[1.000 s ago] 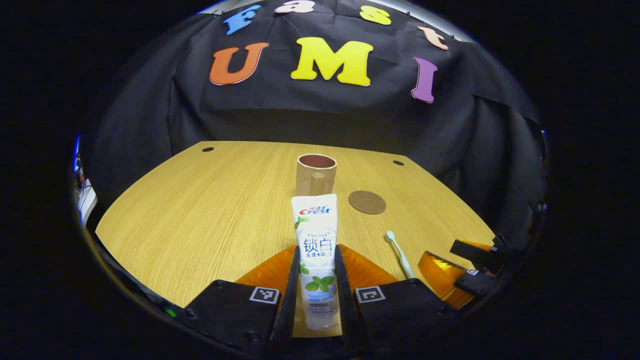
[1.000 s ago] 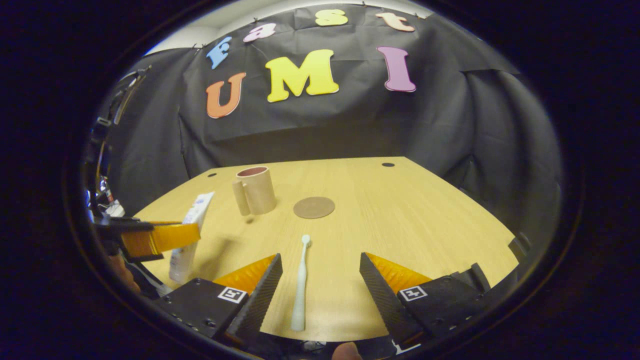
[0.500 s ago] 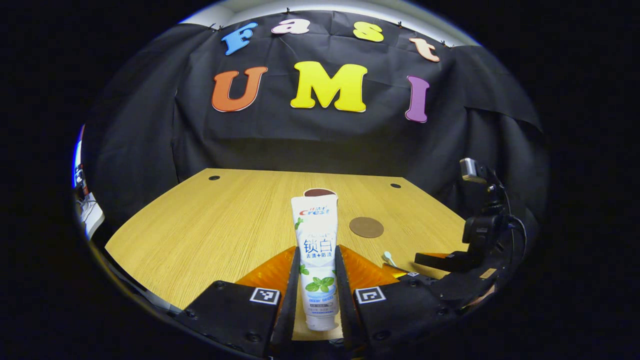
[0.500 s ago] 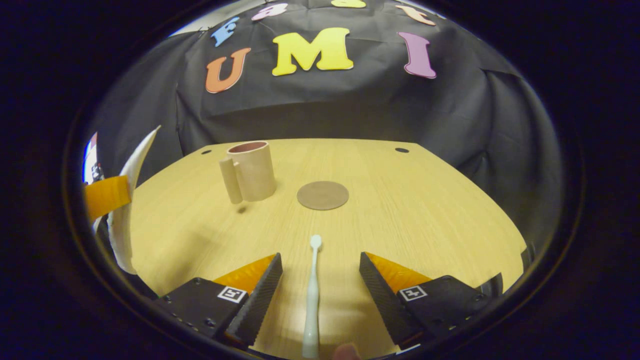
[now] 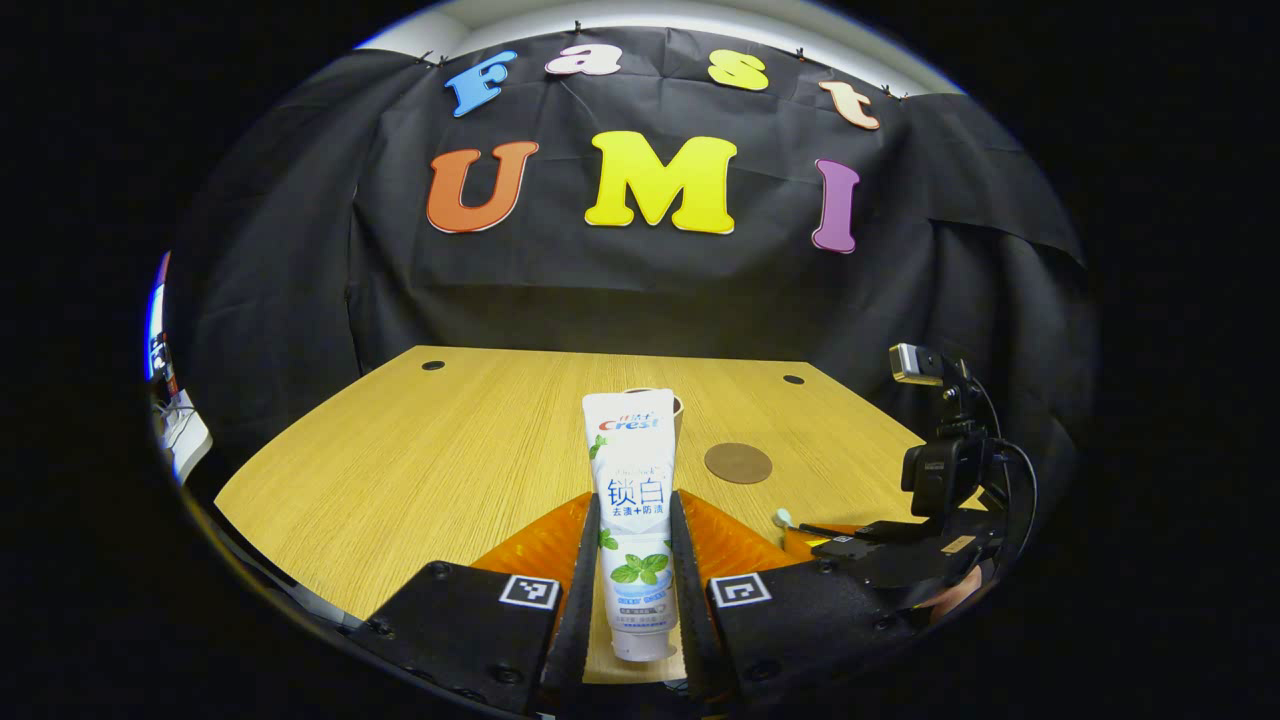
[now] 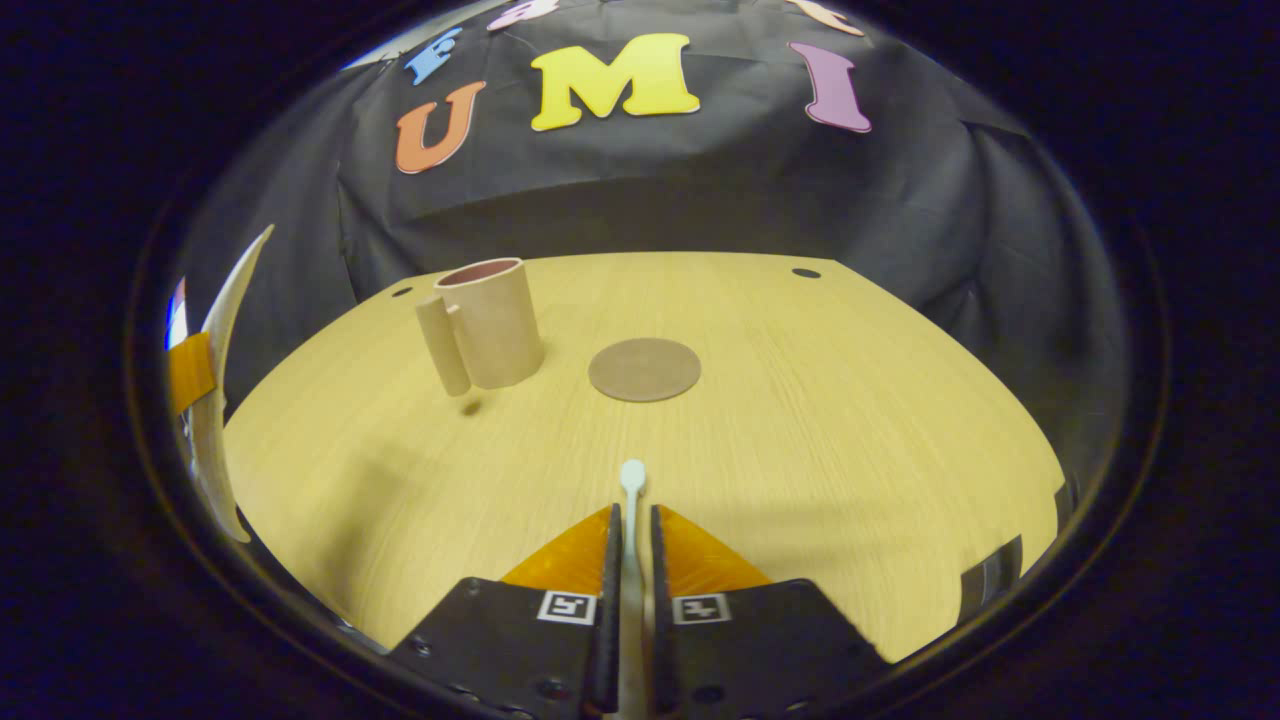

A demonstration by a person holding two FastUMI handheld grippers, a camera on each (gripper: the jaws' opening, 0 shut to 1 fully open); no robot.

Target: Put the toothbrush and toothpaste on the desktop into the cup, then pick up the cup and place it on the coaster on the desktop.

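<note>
My left gripper (image 5: 632, 510) is shut on a white toothpaste tube (image 5: 632, 490), held upright above the wooden desktop (image 5: 450, 460). The tube hides most of the tan cup (image 5: 676, 404) behind it. In the right gripper view my right gripper (image 6: 632, 520) is shut on the white toothbrush (image 6: 631, 478), whose head sticks out ahead of the fingertips, low over the desk. The tan cup (image 6: 490, 322) with its handle stands ahead to the left, the round brown coaster (image 6: 644, 368) just right of it. The left gripper with the toothpaste tube (image 6: 215, 390) shows at the far left edge.
The coaster (image 5: 738, 463) lies right of the cup in the left gripper view, and the right gripper (image 5: 900, 545) with its camera mount sits low at the right. Small dark holes (image 6: 804, 272) mark the desk's far corners. Black cloth walls close the booth behind.
My right gripper's fingers closed onto the toothbrush, which lay between open fingers before. My left gripper has risen with the toothpaste, so the cup is now mostly hidden behind the tube.
</note>
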